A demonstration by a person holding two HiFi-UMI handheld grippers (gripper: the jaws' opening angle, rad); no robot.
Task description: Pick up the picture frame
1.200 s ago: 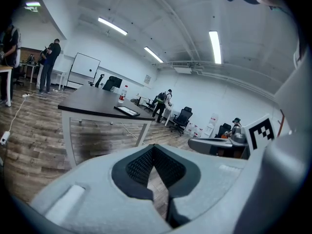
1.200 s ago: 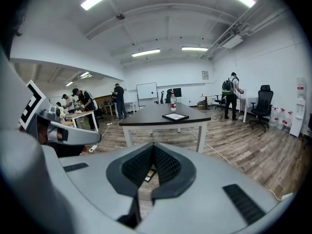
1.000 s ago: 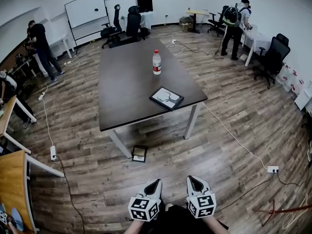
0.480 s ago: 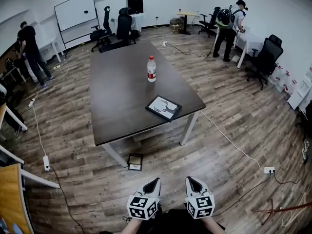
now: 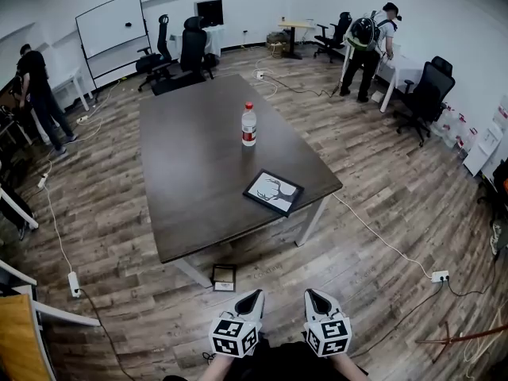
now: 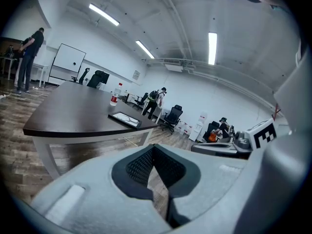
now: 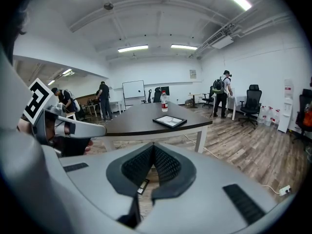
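Both grippers low at the near edge of the head view, side by side, well short of the bench [image 5: 198, 173].
- Left gripper [image 5: 255, 294]: jaws together, nothing between them.
- Right gripper [image 5: 311, 292]: jaws together as well, empty.

Picture frame [image 5: 272, 192]: lies flat, face up, on the bench close to its near right corner, turned at a slant to the bench edges. Dark moulding, pale print inside. Water bottle [image 5: 248, 125] stands farther back near the bench middle, well apart from it. A second, smaller frame [image 5: 224, 276] lies on the floor just in front of the bench's near leg. The task sentence does not say which one is meant.

Handling, my judgement:
- Rigid and fairly light. The face is likely glazed, so breakable and slick. Keep the pads off the face.
- Lying flat, it offers no edge to get under. The best hold is probably across the moulding at the rail nearest the bench corner.
- Sliding that rail out past the bench edge first would let one jaw go underneath.
- A one-sided pinch may let it swing. A second hold on the opposite rail would steady it.
- Both sets of jaws need opening before any approach.
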